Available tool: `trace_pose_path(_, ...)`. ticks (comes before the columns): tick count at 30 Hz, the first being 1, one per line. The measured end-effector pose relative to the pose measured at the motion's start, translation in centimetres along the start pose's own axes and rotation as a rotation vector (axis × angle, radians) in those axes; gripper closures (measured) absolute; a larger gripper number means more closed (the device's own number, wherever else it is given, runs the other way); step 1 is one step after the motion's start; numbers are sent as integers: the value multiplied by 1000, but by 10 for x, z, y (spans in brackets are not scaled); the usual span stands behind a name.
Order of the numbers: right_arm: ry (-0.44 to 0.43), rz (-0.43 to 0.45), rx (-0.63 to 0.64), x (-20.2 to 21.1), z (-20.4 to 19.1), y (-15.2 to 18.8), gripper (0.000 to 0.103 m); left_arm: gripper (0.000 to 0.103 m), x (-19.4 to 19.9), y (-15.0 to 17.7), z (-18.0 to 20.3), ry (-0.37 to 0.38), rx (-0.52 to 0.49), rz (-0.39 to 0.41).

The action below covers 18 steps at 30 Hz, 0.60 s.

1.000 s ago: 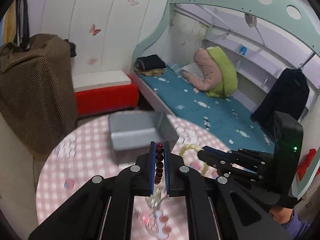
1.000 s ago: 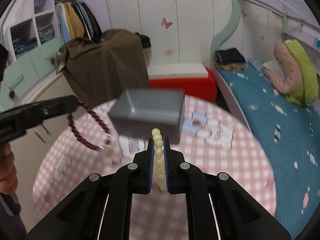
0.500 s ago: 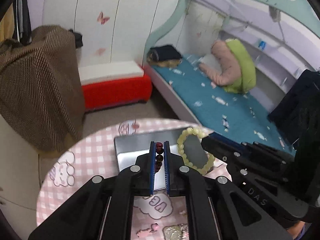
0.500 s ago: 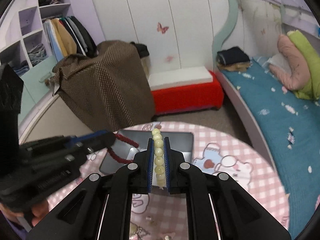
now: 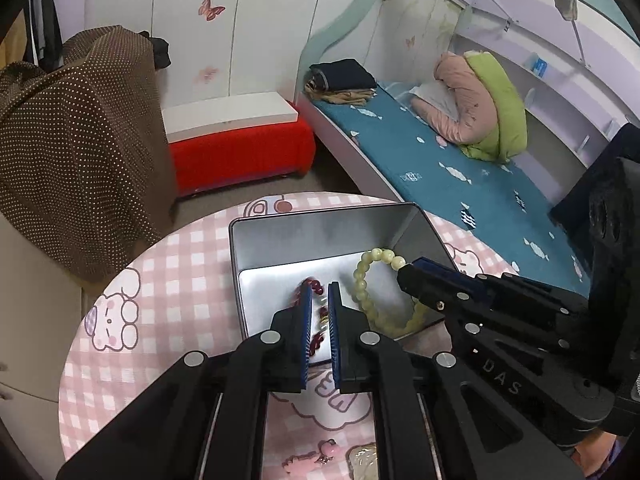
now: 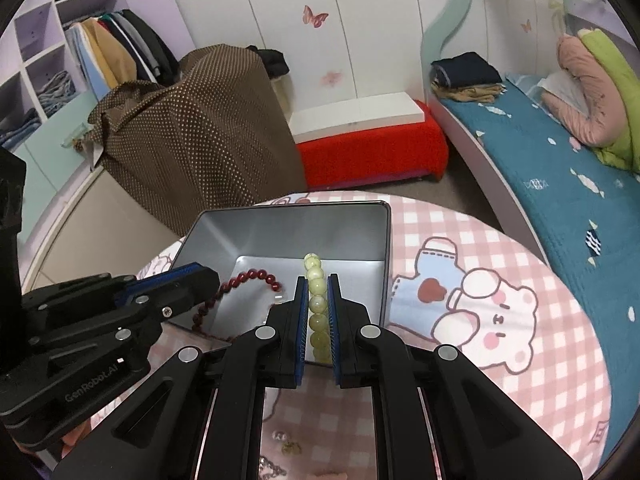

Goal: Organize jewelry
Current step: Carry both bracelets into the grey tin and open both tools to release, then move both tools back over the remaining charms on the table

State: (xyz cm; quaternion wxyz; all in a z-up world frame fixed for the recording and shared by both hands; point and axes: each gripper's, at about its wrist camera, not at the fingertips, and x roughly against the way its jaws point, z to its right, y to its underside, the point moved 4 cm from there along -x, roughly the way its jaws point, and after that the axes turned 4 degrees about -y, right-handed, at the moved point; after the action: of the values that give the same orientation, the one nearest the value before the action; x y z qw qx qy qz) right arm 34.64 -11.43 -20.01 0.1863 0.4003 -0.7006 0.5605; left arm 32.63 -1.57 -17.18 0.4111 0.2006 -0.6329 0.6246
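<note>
An open silver metal box stands on the round pink checked table. My left gripper hangs over the box with its jaws slightly parted; the dark red bead bracelet is blurred between and below them, dropping into the box. My right gripper is shut on a pale green bead bracelet and holds it over the box. The right gripper shows from the side in the left wrist view, the left one in the right wrist view.
Small trinkets lie on the table close to me, a pink charm and a chain. Beyond the table are a brown dotted cover, a red bench and a bed.
Both grippers moved forward and down over the box. The left jaws have parted and the red bracelet has slipped from them toward the box floor. The right still holds the green bracelet.
</note>
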Motion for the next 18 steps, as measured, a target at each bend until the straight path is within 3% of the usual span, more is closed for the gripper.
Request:
trace_pose_path(2, -6, 4, 0, 3, 0, 1, 91, 94, 3, 0, 2, 6, -1, 8)
trace_pose_path(4, -2, 10, 1, 7, -1, 1, 90, 66, 9, -1, 5, 11, 2, 28)
trace_pose_path(6, -2, 20, 0, 15, -2, 1, 84, 55, 23, -1, 5, -12, 4, 73)
trace_pose_path(8, 7, 36, -3, 26, -2, 0, 61, 55, 35, 0, 4, -5, 3, 93)
trace_pose_path(9, 8, 51, -1, 33, -3, 0, 56, 55, 42, 1, 3, -7, 9, 104)
trace_pose_path(13, 16, 96, 24, 62, -9, 4, 54, 44, 70, 12, -5, -57, 24, 153)
trace_pose_path(18, 38, 139, 52, 100, -13, 23, 46, 43, 103, 42, -9, -151, 2, 213)
